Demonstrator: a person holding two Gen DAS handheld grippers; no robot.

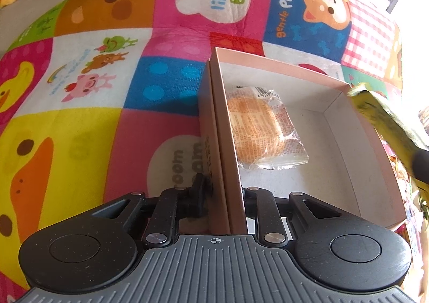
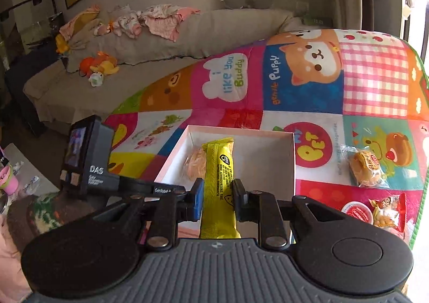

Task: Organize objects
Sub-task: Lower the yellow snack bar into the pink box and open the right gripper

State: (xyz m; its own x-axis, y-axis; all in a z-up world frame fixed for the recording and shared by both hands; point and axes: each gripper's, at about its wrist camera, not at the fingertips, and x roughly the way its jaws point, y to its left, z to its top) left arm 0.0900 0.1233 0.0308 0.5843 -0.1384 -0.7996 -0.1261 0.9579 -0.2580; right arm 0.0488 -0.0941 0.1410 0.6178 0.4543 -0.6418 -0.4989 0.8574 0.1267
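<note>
A shallow pink cardboard box [image 1: 278, 60] lies open on a colourful patchwork mat [image 1: 80, 120]. My left gripper [image 1: 224, 193] is shut on the box's near left wall, one finger outside and one inside. Inside the box lies a clear-wrapped round pastry [image 1: 257, 128]. My right gripper [image 2: 218, 195] is shut on a long yellow snack packet [image 2: 218, 166], held upright above the box [image 2: 268, 158] and its pastry [image 2: 194, 163]. The same yellow packet [image 1: 380, 115] shows at the right edge of the left wrist view, over the box's far corner.
Right of the box on the mat lie another wrapped pastry [image 2: 366, 169], a red-lidded cup [image 2: 358, 212] and a red snack bag [image 2: 388, 212]. A grey sofa [image 2: 134, 67] with plush toys and clothes stands behind. The mat's green edge [image 2: 421, 195] runs along the right.
</note>
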